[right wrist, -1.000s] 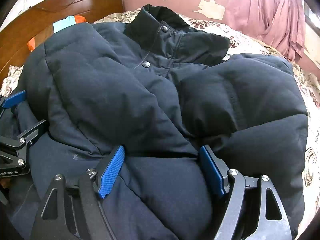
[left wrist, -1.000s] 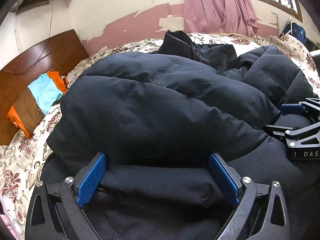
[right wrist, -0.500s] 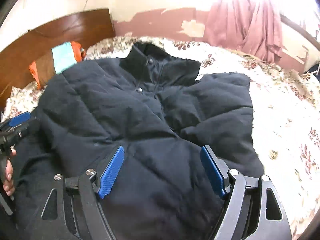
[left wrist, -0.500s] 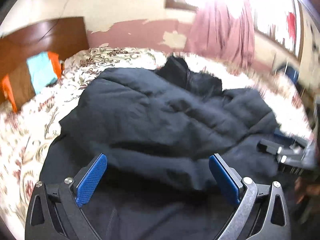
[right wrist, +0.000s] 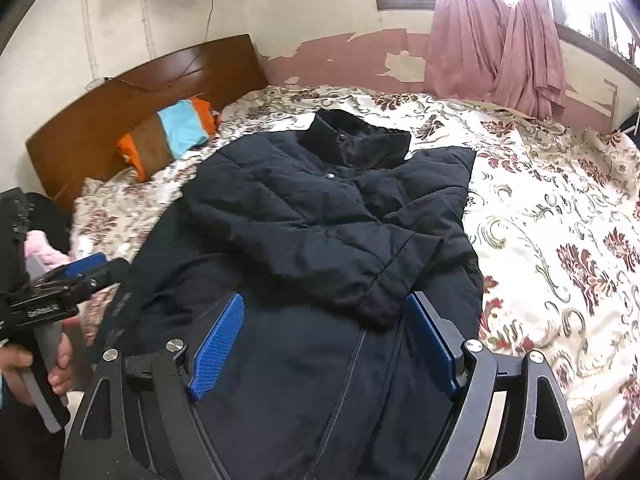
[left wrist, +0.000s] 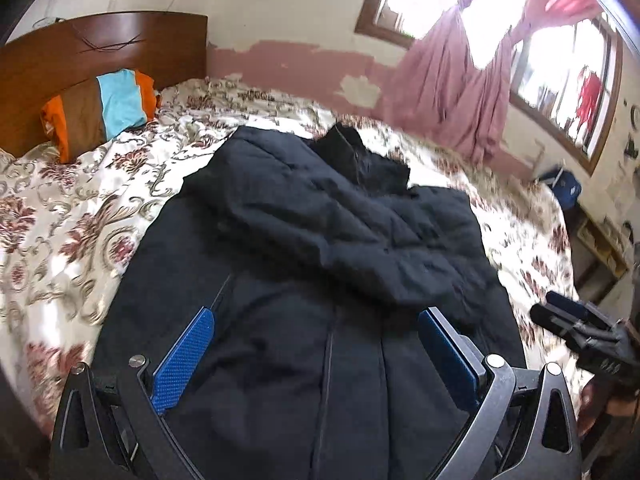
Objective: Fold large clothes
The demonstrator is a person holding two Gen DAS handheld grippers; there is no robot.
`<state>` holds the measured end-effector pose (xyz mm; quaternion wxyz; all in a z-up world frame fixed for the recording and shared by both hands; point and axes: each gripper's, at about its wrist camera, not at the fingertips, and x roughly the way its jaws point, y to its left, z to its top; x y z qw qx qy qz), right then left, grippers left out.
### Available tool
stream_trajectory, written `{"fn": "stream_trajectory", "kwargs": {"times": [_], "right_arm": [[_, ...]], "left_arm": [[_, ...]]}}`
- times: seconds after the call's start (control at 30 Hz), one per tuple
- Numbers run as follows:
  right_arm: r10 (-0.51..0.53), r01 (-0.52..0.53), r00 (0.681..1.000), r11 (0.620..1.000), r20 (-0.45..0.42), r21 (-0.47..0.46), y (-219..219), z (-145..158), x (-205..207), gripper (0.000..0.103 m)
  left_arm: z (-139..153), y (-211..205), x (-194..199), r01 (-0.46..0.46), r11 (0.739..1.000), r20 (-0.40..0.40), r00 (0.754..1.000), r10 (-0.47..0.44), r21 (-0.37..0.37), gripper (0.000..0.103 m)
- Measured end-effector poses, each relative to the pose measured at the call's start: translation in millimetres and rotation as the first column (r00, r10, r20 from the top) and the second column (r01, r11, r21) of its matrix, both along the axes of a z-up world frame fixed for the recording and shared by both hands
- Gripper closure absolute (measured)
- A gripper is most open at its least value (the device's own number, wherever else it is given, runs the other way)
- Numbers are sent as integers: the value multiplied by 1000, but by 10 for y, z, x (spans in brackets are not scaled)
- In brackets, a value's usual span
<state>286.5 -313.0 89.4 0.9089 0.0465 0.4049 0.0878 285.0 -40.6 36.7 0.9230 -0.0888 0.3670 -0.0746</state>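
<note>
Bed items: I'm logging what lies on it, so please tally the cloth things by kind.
Dark navy padded jacket: 1
Orange, brown and light blue striped pillow: 1
Cream floral bedspread: 1
Total: 3

Jacket [right wrist: 320, 248] lies on the bed [right wrist: 560, 208], collar toward the far wall, one sleeve across its front. Pillow [right wrist: 172, 136] behind-left against the headboard [right wrist: 132, 104]; curtain [right wrist: 500, 32] far right.
</note>
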Motion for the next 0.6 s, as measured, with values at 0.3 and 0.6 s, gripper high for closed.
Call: {"fn": "stream_trajectory", "kwargs": {"times": [0.3, 0.6], "right_arm": [[58, -36, 983, 992, -176, 123, -142, 519, -209, 19], [9, 103, 911, 963, -412, 249, -433, 567, 428, 18]], "left_arm": [[651, -135, -143, 70, 996, -284, 955, -83, -58, 0], [1123, -610, 337, 144, 980, -394, 916, -80, 135, 0]]}}
